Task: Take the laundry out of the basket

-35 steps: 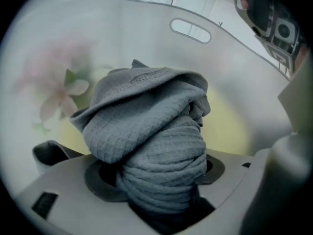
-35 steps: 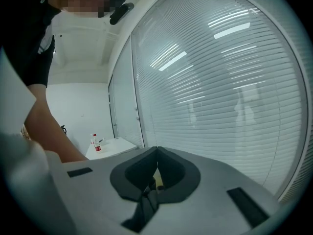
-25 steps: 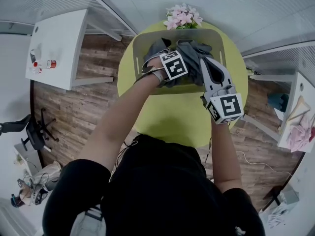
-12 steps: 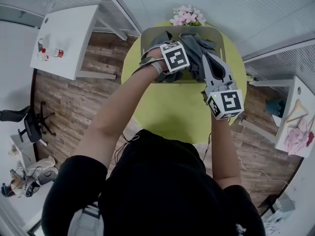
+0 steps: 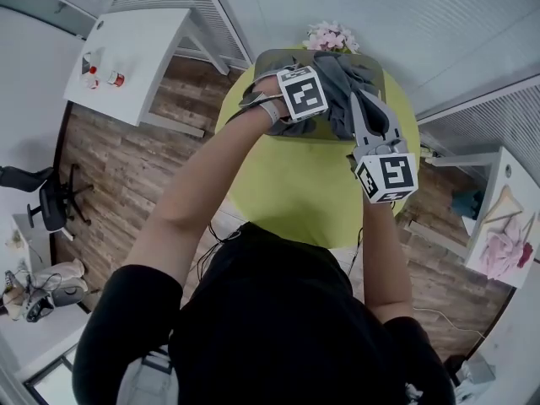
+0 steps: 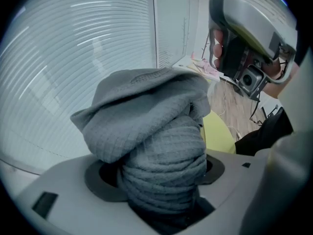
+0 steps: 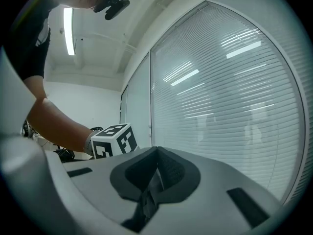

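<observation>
Grey knitted laundry [image 6: 146, 106]: bunched, clamped in left gripper [image 6: 161, 180], over basket [image 5: 268, 57], far side of table [image 5: 295, 184]. Right gripper [image 7: 155, 153]: jaws together, empty. Step: lifting out. Next: probably carry clear, set down.

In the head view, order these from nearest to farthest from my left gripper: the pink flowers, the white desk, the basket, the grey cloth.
1. grey cloth, clamped in its jaws.
2. basket, just under it.
3. pink flowers, behind the basket.
4. white desk, far left across the floor.
</observation>
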Motion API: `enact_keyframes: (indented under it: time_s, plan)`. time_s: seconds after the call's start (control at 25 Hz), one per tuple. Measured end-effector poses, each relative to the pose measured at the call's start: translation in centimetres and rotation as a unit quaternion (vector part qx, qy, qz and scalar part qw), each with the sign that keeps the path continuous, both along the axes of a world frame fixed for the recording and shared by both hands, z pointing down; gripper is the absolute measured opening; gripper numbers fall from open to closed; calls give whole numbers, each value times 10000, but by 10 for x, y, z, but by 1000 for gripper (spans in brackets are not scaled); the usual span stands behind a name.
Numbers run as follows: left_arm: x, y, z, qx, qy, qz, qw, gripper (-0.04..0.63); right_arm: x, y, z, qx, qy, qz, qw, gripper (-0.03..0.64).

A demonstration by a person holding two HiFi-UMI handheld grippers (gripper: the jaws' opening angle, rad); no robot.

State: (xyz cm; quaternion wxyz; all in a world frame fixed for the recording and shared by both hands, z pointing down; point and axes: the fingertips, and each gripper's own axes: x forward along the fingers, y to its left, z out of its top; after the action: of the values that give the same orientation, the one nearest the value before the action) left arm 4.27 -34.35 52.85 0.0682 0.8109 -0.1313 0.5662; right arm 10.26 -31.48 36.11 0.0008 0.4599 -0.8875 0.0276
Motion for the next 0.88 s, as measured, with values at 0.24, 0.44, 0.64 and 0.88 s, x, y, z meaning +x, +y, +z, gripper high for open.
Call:
enact_keyframes:
  time_s: [0.24, 0.44, 0.64, 0.88]
  plan:
    - [-10, 17, -30, 129, -115, -159, 9997, 364, -4, 11, -18, 144, 22, -120, 9998, 21]
    - [-10, 33, -59, 246, 25, -232, 9994, 364, -5, 18, -33, 329, -102, -146, 9993, 21]
    - [-20, 69, -70, 202, 1, -93, 9998, 364, -20, 32, -44, 436, -81, -157, 9989, 21]
    - [-36, 105, -63, 86, 27, 142, 9999, 364, -40, 56, -40, 400, -35, -29, 9992, 21]
